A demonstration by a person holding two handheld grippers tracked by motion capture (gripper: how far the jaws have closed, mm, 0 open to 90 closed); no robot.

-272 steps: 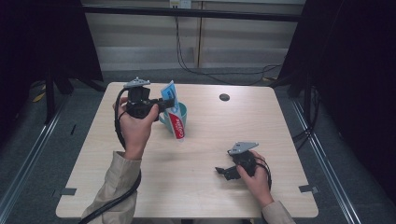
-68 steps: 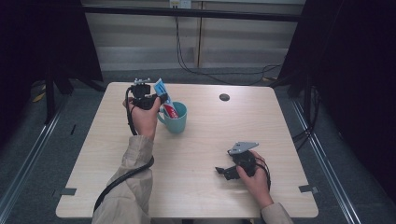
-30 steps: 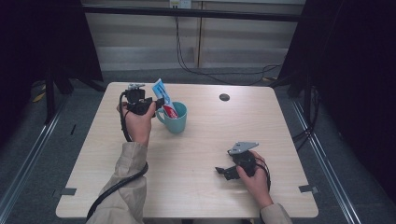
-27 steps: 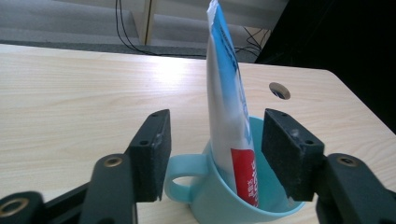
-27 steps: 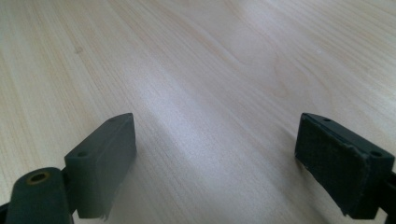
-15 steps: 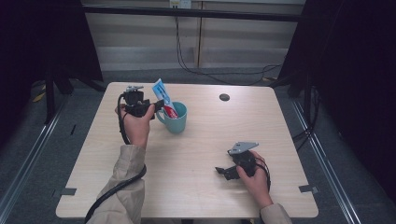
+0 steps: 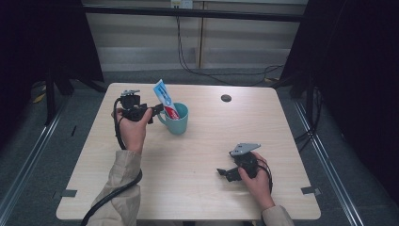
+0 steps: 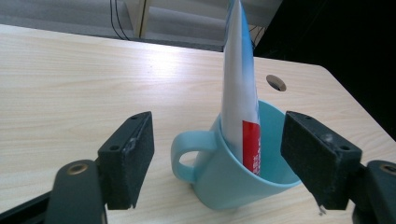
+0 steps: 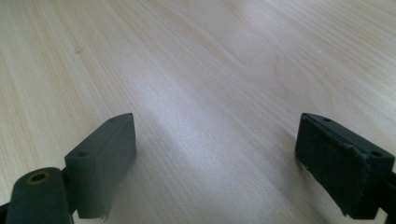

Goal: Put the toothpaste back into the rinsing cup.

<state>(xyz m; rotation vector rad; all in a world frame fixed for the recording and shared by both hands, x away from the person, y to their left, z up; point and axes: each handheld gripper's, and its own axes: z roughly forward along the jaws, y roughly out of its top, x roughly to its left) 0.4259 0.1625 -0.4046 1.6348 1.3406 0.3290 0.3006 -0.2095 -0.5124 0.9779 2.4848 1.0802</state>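
toothpaste tube [image 8: 239, 79] upright in teal mug [image 8: 233, 172], between spread left hand-held gripper [image 8: 229, 163] jaws

The left gripper [image 7: 157, 111] is held just beside the handle of a teal mug [image 7: 176, 119], its tips close to the handle. A toothpaste tube [image 7: 164, 97] stands tilted in the mug, leaning back over that gripper. The right gripper [image 7: 225, 173] lies on the wooden table [image 7: 202, 146], well apart from the mug.
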